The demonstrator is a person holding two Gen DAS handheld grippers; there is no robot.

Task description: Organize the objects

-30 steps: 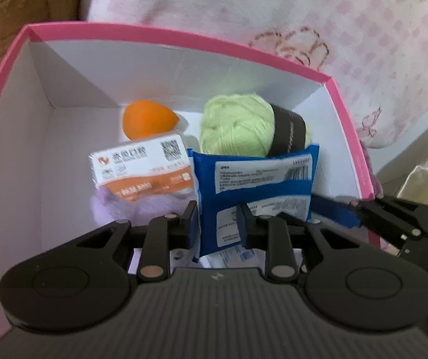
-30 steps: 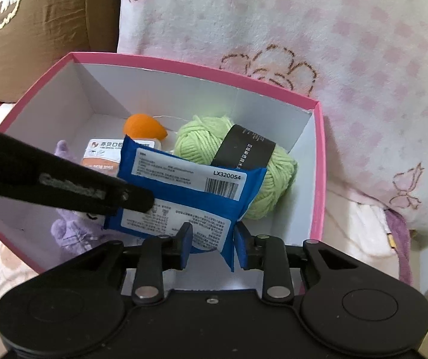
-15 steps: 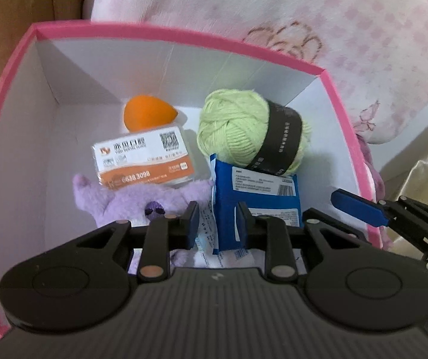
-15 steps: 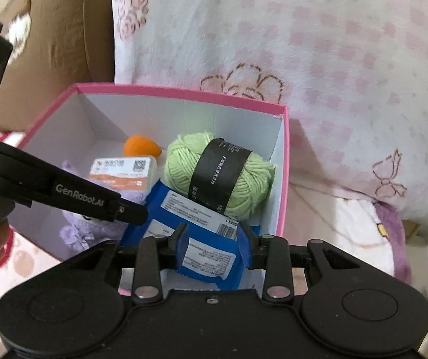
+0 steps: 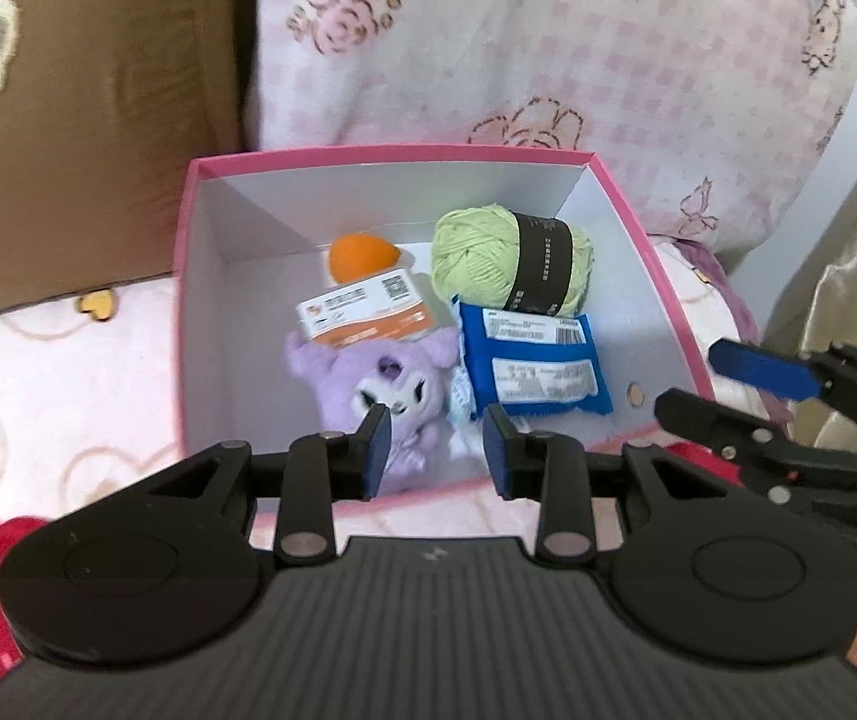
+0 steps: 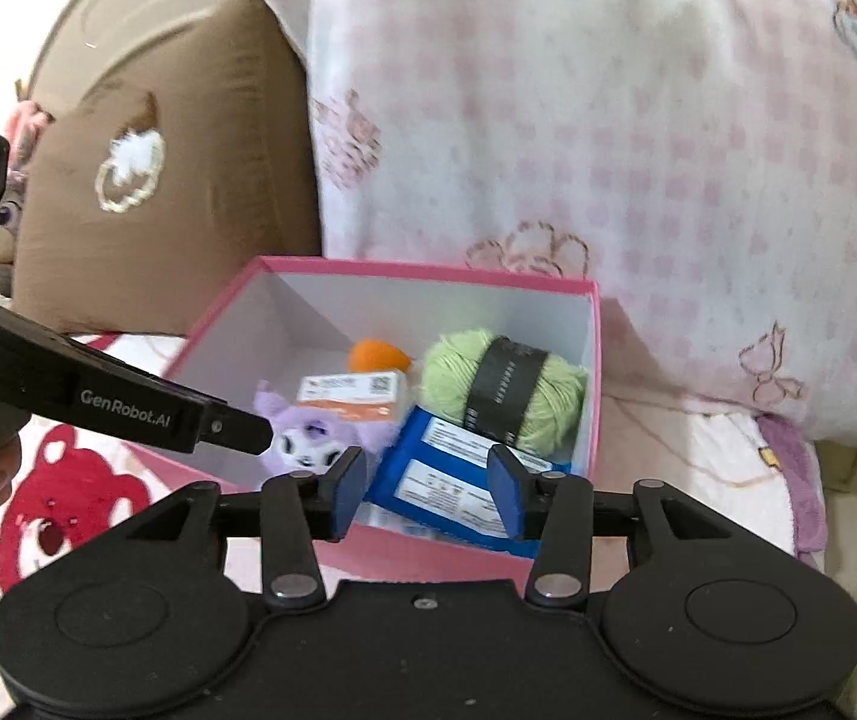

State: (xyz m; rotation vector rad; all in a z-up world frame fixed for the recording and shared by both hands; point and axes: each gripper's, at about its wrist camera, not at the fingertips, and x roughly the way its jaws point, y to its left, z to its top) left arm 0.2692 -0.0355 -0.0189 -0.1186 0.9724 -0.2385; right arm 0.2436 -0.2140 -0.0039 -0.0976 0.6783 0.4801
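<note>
We see a pink box (image 5: 647,252) standing on a bed (image 5: 68,372) covered with a pink sheet printed with bears. A brown pillow (image 5: 86,108) leans behind the box at its left rear corner, and a pink checked blanket (image 5: 548,48) rises behind its rear edge.

Inside the box, going from the left wall to the right wall, we find a purple plush toy (image 5: 380,384) near the front edge, its face turned up. A white and orange card box (image 5: 362,312) lies on the head of the toy. Behind it, near the rear wall, an orange egg-shaped sponge (image 5: 359,255) touches the card box. To the right, a green yarn ball (image 5: 509,267) with a black paper band sits by the rear right corner. Just in front of the yarn lies a blue packet (image 5: 533,369) with white labels, touching the yarn and beside the toy.

Our left claw (image 5: 435,450) hovers over the front edge of the box, its jaws moderately apart and holding nothing. Our right claw (image 6: 425,492) hangs above the front right corner, over the blue packet (image 6: 458,477), its jaws also apart and empty. In the left wrist view the right claw (image 5: 722,384) appears outside the right wall of the box.
</note>
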